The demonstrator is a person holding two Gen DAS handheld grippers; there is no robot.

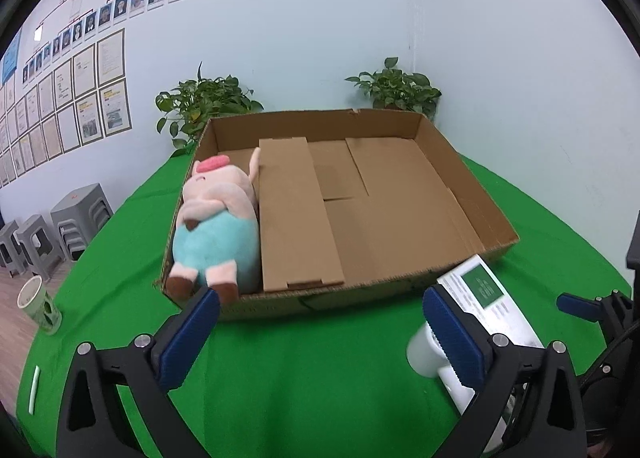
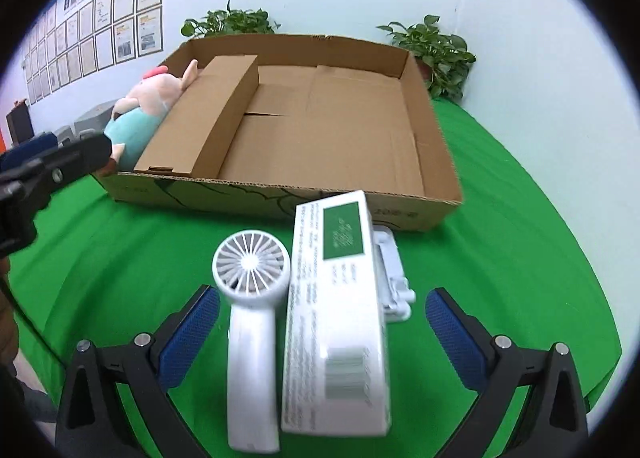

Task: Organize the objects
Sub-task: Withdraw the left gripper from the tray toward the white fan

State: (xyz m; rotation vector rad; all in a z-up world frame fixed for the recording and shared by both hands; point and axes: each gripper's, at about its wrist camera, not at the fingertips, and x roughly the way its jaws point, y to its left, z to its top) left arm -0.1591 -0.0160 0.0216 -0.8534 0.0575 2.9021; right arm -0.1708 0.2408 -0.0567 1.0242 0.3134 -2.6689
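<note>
A shallow cardboard box stands on the green table. A plush pig lies in its left compartment, beside a cardboard divider. In front of the box lie a white handheld fan, a white carton with a green label and a white folding stand partly under the carton. My left gripper is open and empty, in front of the box. My right gripper is open, with the fan and carton between its fingers.
A paper cup and a white straw-like stick lie at the table's left edge. Two potted plants stand behind the box by the wall. Grey stools are stacked on the floor at left.
</note>
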